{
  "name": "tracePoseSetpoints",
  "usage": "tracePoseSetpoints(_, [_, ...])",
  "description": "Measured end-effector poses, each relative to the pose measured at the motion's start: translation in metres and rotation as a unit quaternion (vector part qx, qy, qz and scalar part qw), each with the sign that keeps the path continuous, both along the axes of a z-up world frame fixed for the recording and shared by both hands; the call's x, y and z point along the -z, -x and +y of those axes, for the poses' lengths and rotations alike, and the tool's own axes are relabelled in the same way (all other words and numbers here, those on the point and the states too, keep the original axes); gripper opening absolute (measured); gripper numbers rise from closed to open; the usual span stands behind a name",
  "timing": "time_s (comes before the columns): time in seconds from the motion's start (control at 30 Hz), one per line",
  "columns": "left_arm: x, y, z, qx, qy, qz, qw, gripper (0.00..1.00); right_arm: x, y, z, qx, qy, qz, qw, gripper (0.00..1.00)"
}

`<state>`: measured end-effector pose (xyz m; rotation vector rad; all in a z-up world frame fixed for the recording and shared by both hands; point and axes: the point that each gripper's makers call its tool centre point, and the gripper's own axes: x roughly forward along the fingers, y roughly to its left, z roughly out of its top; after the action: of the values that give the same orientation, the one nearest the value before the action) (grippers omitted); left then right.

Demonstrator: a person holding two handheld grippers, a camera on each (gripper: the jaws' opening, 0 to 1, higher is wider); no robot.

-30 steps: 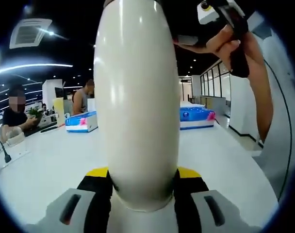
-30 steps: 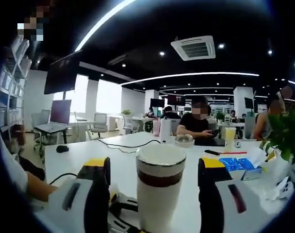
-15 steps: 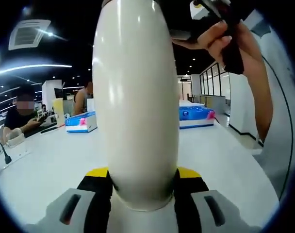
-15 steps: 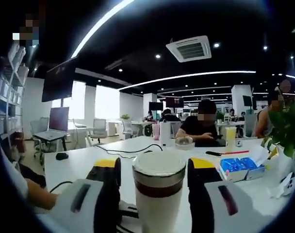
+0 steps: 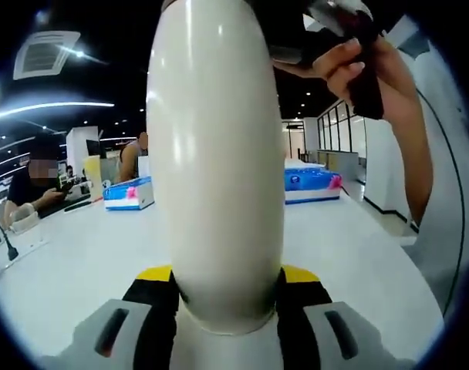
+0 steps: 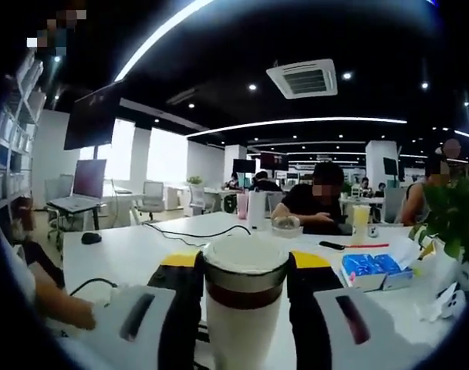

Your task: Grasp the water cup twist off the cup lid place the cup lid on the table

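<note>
A white water cup [image 5: 215, 154] stands upright and very close in the left gripper view, and my left gripper [image 5: 227, 276] is shut on its lower body. Above right, a hand [image 5: 373, 69] holds the right gripper [image 5: 350, 27] over the cup's top, which is out of frame. In the right gripper view the cup lid [image 6: 246, 262], white with a brown band [image 6: 244, 294] under it, sits between the black pads of my right gripper [image 6: 246, 260]. Both pads press against the lid's sides.
The white table [image 5: 80, 262] carries two blue boxes [image 5: 130, 193] [image 5: 312, 185]. People sit at the far side [image 6: 319, 202]. A blue packet [image 6: 369, 266], a green plant [image 6: 450, 216], a black cable [image 6: 196, 231] and a mouse [image 6: 90, 237] lie around.
The right gripper's jaws have narrowed from wide apart to touching the lid on both sides. The left gripper and the cup have stayed still.
</note>
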<state>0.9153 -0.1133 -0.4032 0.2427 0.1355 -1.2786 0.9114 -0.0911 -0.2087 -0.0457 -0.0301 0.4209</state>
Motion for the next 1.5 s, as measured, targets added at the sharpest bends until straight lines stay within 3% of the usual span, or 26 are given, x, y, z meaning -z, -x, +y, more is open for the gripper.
tracePoseSetpoints(0.5, [0.0007,-0.0002,-0.0008,0.000,-0.001,0.001,1.0000,0.51,-0.0004,-0.0009,0.0017,-0.021,0.011,-0.004,0.9997,0.45])
tracePoseSetpoints(0.97, [0.0015,-0.0009,-0.0012,0.000,-0.002,0.002,1.0000,0.51,-0.0001,-0.0027,0.0020,-0.097,0.007,-0.002,0.9952,0.45])
tracePoseSetpoints(1.5, [0.0015,-0.0010,-0.0012,0.001,-0.004,-0.001,1.0000,0.51,0.0011,-0.0010,0.0039,-0.144,0.010,0.001,0.9896,0.45])
